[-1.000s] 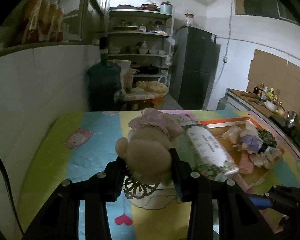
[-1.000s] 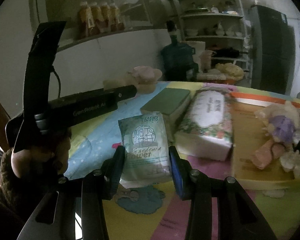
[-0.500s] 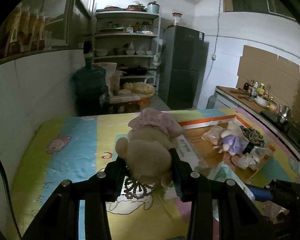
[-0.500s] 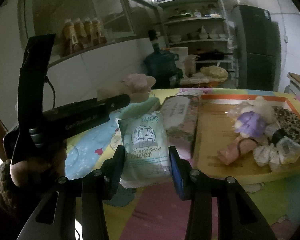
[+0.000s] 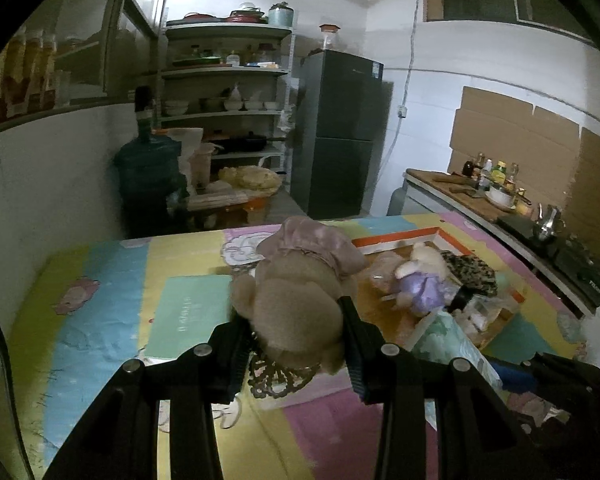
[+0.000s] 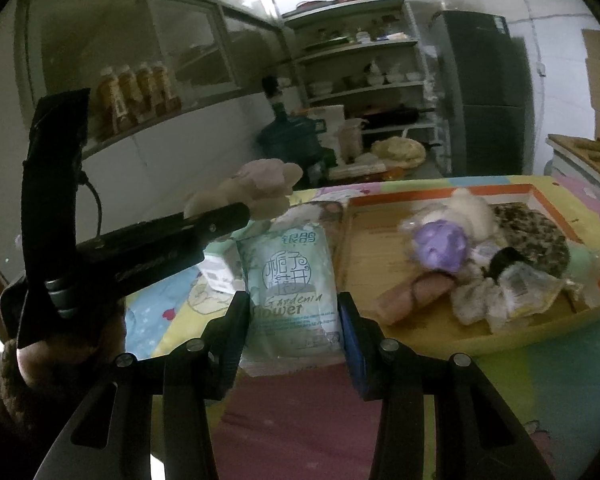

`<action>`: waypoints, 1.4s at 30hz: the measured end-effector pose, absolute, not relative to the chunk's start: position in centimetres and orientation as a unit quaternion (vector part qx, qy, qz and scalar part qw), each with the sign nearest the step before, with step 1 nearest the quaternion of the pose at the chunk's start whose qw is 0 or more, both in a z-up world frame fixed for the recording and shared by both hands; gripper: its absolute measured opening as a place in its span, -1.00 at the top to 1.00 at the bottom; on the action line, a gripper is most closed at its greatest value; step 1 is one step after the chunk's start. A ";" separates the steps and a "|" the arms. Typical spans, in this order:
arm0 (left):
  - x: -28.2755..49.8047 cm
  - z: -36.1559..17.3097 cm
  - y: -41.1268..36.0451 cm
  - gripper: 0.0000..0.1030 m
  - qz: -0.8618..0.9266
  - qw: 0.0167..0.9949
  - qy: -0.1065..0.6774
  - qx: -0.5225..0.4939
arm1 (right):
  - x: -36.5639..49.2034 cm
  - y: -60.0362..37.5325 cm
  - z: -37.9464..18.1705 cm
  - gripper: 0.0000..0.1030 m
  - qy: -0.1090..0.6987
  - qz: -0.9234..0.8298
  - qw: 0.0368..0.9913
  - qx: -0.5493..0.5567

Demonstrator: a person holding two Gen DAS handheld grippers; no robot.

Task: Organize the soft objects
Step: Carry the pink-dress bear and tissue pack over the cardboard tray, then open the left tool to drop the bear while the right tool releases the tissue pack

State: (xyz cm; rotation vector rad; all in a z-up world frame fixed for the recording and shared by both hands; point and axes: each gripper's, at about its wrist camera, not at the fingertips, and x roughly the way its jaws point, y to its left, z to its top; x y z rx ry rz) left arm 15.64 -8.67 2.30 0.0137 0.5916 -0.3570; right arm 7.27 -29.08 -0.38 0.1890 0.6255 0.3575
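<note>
My left gripper (image 5: 294, 354) is shut on a beige plush bear with a pink hat (image 5: 300, 300), held above the colourful tablecloth. In the right wrist view that same bear (image 6: 260, 188) shows at the tip of the left gripper's black body. My right gripper (image 6: 292, 328) is shut on a pale green tissue pack printed "Gardenia Flower" (image 6: 292, 292), lifted off the table. An orange-rimmed cardboard tray (image 6: 532, 194) at the right holds several soft things, among them a white and purple plush toy (image 6: 444, 236), a leopard-print piece (image 6: 528, 232) and a pink roll (image 6: 416, 292).
A green flat pack (image 5: 188, 312) lies on the tablecloth (image 5: 100, 320) left of the bear. Beyond the table stand a water jug (image 5: 152, 176), shelves with dishes (image 5: 228, 92) and a dark fridge (image 5: 340, 132). A counter with bottles (image 5: 492, 184) runs along the right wall.
Both grippers have swung right toward the tray, each still holding its object. The floral tissue box has passed out of the left view, and the tray now sits closer in both.
</note>
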 end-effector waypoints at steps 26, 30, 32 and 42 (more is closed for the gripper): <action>16.9 1.2 -16.0 0.20 -0.228 0.926 0.301 -0.013 | 7.4 -37.5 -0.4 0.13 0.279 0.084 0.948 0.125; 17.4 0.9 -17.1 0.20 -0.230 0.924 0.306 -0.013 | 8.0 -38.3 -0.4 0.13 0.277 0.072 0.950 0.123; 17.7 0.7 -17.5 0.20 -0.230 0.923 0.308 -0.014 | 8.4 -38.7 -0.4 0.13 0.277 0.070 0.950 0.122; 19.3 -0.2 -19.0 0.19 -0.223 0.921 0.319 -0.015 | 10.9 -40.0 -0.7 0.13 0.281 0.066 0.949 0.124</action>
